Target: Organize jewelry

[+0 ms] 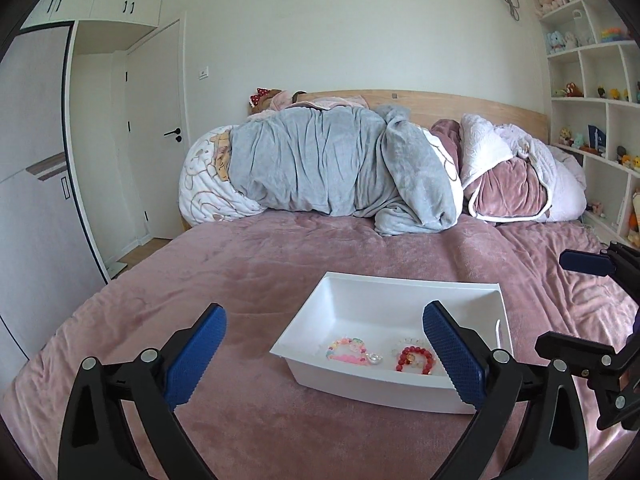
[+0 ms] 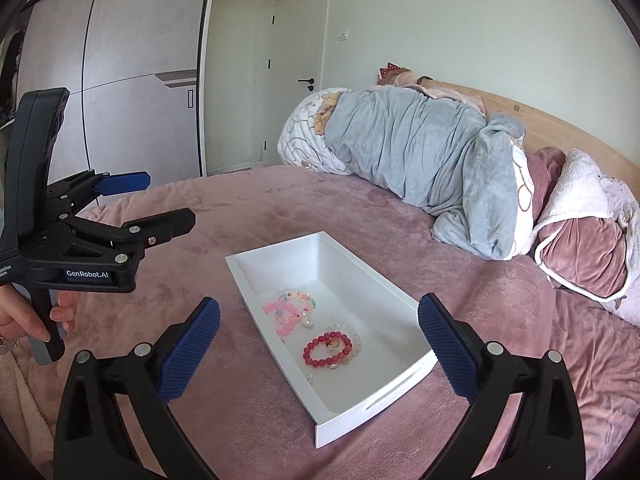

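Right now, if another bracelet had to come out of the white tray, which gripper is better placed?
Probably the right gripper: its open jaws frame the red bead bracelet in the white tray. The left gripper, also open, is centred nearer the tray's left edge.
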Demonstrator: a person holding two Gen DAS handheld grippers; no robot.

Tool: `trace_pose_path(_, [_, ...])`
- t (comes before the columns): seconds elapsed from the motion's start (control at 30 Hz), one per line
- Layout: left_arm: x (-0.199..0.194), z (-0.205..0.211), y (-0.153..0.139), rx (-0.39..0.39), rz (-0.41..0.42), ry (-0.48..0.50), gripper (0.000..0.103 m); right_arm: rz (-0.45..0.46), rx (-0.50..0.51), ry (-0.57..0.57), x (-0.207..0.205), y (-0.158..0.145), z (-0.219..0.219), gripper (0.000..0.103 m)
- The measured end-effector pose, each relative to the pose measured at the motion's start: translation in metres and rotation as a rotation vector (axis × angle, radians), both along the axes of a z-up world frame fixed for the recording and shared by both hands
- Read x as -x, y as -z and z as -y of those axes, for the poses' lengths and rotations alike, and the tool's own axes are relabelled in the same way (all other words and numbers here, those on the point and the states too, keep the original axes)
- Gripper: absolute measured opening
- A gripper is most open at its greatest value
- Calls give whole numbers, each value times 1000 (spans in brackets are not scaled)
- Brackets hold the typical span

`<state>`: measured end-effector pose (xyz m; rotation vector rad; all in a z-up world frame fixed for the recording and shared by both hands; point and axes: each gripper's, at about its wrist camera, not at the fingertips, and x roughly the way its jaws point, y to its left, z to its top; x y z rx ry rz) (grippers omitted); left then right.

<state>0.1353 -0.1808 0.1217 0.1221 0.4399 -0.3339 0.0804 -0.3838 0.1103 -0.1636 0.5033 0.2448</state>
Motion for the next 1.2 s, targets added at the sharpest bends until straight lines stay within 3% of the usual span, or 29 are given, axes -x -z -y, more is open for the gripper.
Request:
trace_pose_path(0.17, [12, -10, 23, 47, 0, -66, 99, 4, 8, -13, 14, 25, 2, 98])
trace_pose_path(0.33, [16, -10, 55, 38, -31, -84, 99, -24, -68, -26, 19, 52, 11, 98])
trace_pose_path(0.53, [18, -13, 85, 63, -75, -138, 99, 53, -33, 1, 24, 56, 10, 98])
trace_pose_path(0.8, [18, 0, 89, -13, -30, -134, 99, 83, 44, -36, 27, 61, -4, 98])
trace_pose_path(1.0, [21, 9, 84, -43, 14, -110, 99, 83, 32, -33, 23, 61, 1, 98])
trace_pose_path(1.2, [25, 11, 82, -25, 36, -120, 99, 77, 4, -15, 23, 61, 7, 98])
